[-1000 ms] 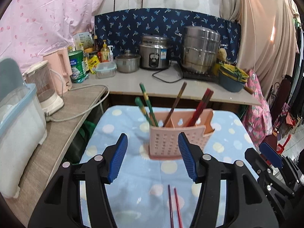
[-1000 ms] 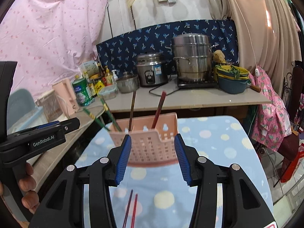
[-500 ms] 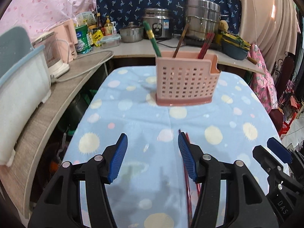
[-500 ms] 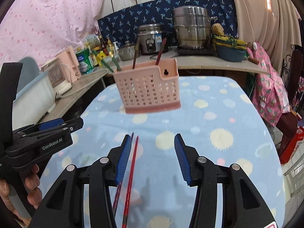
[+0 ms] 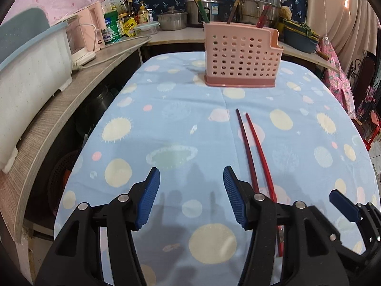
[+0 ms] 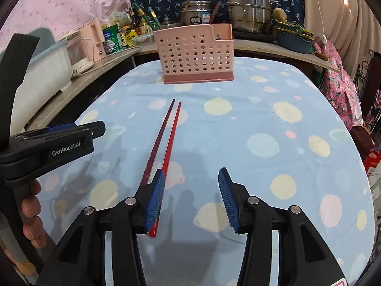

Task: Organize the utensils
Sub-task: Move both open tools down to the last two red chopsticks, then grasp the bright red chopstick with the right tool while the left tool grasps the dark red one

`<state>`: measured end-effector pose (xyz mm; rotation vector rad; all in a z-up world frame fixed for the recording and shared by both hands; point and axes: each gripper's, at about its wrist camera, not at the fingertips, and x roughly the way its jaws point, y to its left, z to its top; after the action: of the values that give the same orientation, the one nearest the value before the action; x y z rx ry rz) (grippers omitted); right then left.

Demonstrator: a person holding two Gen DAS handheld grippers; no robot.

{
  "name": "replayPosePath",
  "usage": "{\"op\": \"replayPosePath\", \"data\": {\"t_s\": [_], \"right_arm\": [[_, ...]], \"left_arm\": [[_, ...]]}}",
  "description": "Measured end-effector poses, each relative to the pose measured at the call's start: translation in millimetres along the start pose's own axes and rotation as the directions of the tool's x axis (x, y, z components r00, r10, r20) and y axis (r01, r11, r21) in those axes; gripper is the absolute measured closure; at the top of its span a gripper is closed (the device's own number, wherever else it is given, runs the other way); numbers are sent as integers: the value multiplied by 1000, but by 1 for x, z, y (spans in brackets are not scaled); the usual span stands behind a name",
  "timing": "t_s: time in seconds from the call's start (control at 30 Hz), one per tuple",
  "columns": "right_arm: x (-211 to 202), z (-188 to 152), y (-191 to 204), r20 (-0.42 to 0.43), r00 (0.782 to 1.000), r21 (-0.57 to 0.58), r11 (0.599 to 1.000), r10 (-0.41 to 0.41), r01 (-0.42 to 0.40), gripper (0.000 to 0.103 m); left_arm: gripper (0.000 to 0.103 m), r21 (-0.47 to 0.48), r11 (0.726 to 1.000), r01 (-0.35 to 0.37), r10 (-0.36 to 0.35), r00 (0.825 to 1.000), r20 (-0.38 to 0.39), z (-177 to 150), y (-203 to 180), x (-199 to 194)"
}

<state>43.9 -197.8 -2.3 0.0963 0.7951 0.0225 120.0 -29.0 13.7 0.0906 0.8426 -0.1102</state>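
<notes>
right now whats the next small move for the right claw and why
Probably shift the right claw slightly left and down to straddle the red chopsticks. Both claws are open and empty, the pair lies loose under its left finger, and the pink holder stands beyond.

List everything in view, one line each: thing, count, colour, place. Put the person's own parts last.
chopsticks on the cloth: two, one dark red and one bright red, side by side on the table, nearer than the holder
utensil holder: one, pink, perforated, upright at the table's far end
utensils in the holder: several sticks, green, brown and red, standing up
tablecloth: one, light blue with pale spots, covering the table
steel pots: several, silver, on the rear counter
basin: one, blue, rear counter at right
tub: one, white with blue rim, left counter
left tongs: one, black with blue pads, open above the cloth
right tongs: one, black with blue pads, open
fingers: gripping the left tongs' handle
</notes>
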Motion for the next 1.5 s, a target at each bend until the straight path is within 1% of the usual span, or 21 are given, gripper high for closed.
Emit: {"op": "replayPosePath", "data": {"t_s": [0.3,0.43,0.5,0.57,0.7,0.77,0.83,0.87,1.07,1.1,1.17,1.3,1.37,1.5], "right_arm": [[14,-17,15,-50,998,-17,1000,23,-24,57],[18,-20,21,-62,998,-30,999,22,-24,60],[20,-22,23,-65,998,-40,999,17,-20,63],[23,-23,24,-73,997,-42,999,14,-17,69],[25,-25,22,-74,997,-40,999,6,-9,74],[25,-25,21,-73,997,-41,999,-3,0,81],[25,-25,20,-70,997,-47,999,-16,12,85],[25,-25,19,-69,997,-48,999,-19,16,87],[22,-27,10,-61,997,-40,998,-42,40,95],[21,-27,7,-60,997,-37,998,-48,46,95],[19,-28,2,-56,997,-26,998,-61,59,95],[16,-30,-14,-49,995,0,996,-85,85,95],[14,-31,-21,-48,994,15,995,-96,97,96],[10,-33,-34,-49,993,44,993,-111,113,96]], "left_arm": [[50,-2,1000,-10,10,999,-43,-17,4,9],[49,-10,1000,-11,11,998,-54,-19,7,12],[49,-13,1000,-11,10,998,-59,-21,9,13],[49,-17,1000,-10,8,998,-65,-22,10,13],[49,-19,1000,-5,4,997,-71,-23,11,15],[49,-21,1000,0,-2,997,-76,-24,11,16],[47,-18,1000,6,-7,997,-79,-25,9,17],[45,-15,1000,5,-7,997,-81,-26,8,17],[44,-2,1000,18,-18,996,-86,-28,0,17],[43,-1,1000,21,-21,996,-88,-29,-2,17],[38,1,1000,30,-29,995,-94,-30,-5,17],[36,17,999,49,-47,993,-105,-34,-14,17],[32,24,998,59,-56,992,-114,-36,-19,18],[29,33,996,86,-81,989,-122,-40,-30,17]]}}
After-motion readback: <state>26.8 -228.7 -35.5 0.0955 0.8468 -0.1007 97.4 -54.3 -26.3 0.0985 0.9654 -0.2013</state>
